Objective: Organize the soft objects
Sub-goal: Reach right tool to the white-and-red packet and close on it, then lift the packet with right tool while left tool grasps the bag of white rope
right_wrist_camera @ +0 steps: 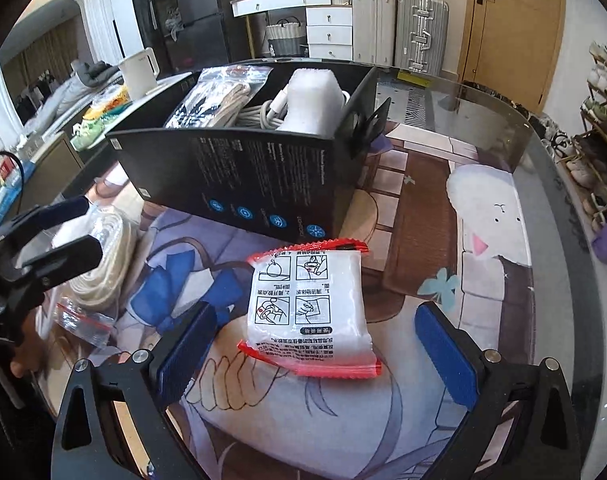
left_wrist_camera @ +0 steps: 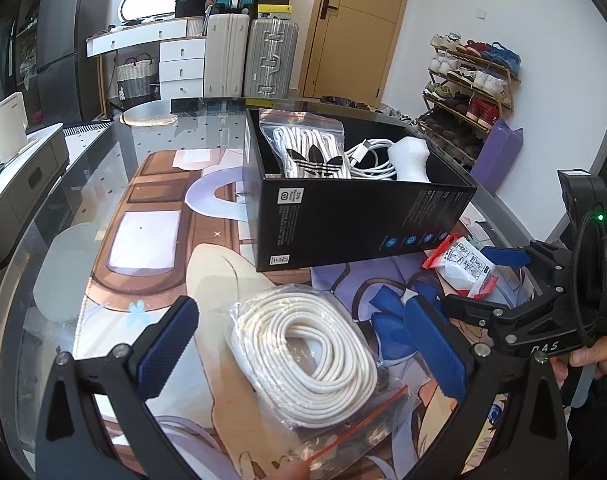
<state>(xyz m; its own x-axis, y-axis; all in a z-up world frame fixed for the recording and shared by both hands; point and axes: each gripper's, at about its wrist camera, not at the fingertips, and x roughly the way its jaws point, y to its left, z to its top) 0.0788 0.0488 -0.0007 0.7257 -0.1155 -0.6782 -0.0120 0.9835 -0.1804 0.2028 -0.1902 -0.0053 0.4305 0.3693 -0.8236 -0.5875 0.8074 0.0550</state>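
Observation:
A clear zip bag of coiled white rope [left_wrist_camera: 303,356] lies on the printed mat between the fingers of my open left gripper [left_wrist_camera: 299,344]. A white packet with red sealed ends [right_wrist_camera: 309,312] lies between the fingers of my open right gripper [right_wrist_camera: 315,344]; it also shows in the left wrist view [left_wrist_camera: 461,266], with the right gripper [left_wrist_camera: 467,280] around it. The black box [left_wrist_camera: 343,216] behind holds a bagged set of white laces [left_wrist_camera: 307,148], a white cable [left_wrist_camera: 371,158] and a white foam piece [left_wrist_camera: 409,158]. The rope bag also shows in the right wrist view [right_wrist_camera: 103,260].
The printed mat [right_wrist_camera: 423,208] covers a round glass table [left_wrist_camera: 151,132]. A shoe rack [left_wrist_camera: 467,84] and a purple bag [left_wrist_camera: 497,152] stand beyond the table's right edge. Suitcases [left_wrist_camera: 249,56] and white drawers [left_wrist_camera: 181,60] stand at the back wall.

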